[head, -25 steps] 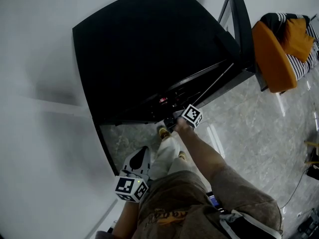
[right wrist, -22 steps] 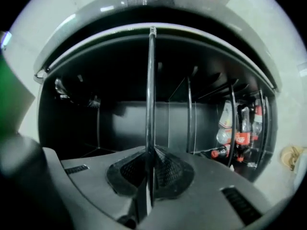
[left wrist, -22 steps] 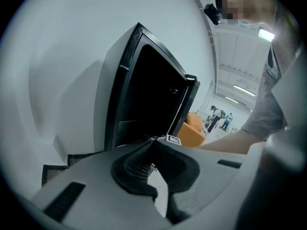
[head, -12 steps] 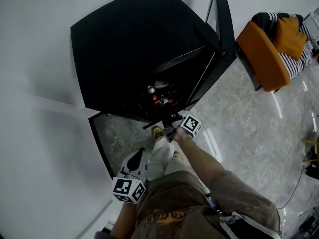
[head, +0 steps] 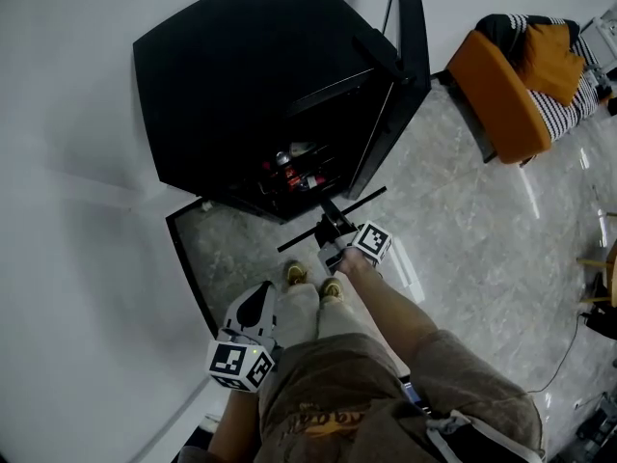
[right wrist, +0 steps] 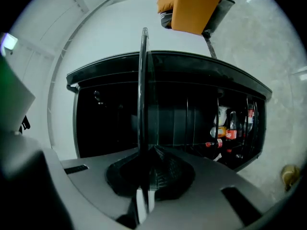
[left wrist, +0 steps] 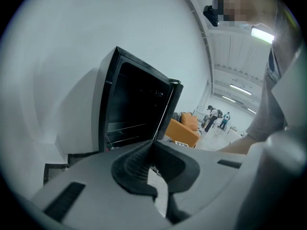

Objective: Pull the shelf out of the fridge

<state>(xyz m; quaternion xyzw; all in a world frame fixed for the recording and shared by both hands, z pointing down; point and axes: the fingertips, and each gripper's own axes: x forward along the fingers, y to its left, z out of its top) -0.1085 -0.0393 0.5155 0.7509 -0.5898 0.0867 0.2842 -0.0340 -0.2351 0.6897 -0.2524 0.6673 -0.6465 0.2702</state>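
The black fridge (head: pixel 251 95) stands with its door (head: pixel 410 37) swung open at the right. A thin dark shelf (head: pixel 333 218) hangs outside the fridge, just in front of its opening. My right gripper (head: pixel 331 230) is shut on its near edge. In the right gripper view the shelf (right wrist: pixel 143 90) shows edge-on as an upright line running into the shut right gripper (right wrist: pixel 146 152). My left gripper (head: pixel 258 299) is held low by the person's left leg, away from the fridge. In its own view the left gripper (left wrist: pixel 153 145) is shut with nothing in it.
Bottles and cans (head: pixel 289 172) sit low inside the fridge, and the bottles (right wrist: pixel 230 128) also show in the right gripper view. An orange chair (head: pixel 501 95) with a striped cushion stands right of the door. The person's shoes (head: pixel 310 280) rest on the marble floor. White wall lies to the left.
The shelf has slid out of the fridge with my right gripper, which drew back toward the person. The person stepped back. The left gripper dropped slightly.
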